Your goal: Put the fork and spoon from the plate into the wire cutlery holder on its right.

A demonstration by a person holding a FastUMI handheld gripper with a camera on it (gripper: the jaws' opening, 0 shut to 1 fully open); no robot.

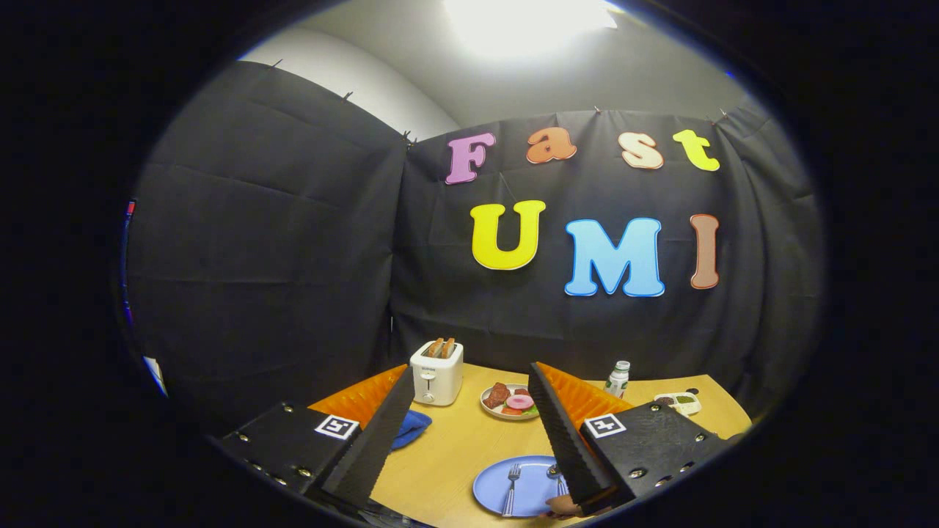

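Note:
A round blue plate [524, 490] lies on the wooden table [455, 447], low between my fingers and close to the right one. A metal fork [511, 485] rests on the plate with its tines pointing away from me. Beside it on the right lies the spoon [555, 475], mostly hidden behind my right finger [565, 433]. My gripper [470, 372] hangs above the table, open wide, with nothing between its fingers.
Beyond the fingers stand a white toaster [436, 374] with two slices of toast and a small plate of food [508, 401]. A blue cloth [409, 427] lies by the left finger. A small bottle [618, 378] and a white tray [679, 402] are at the far right.

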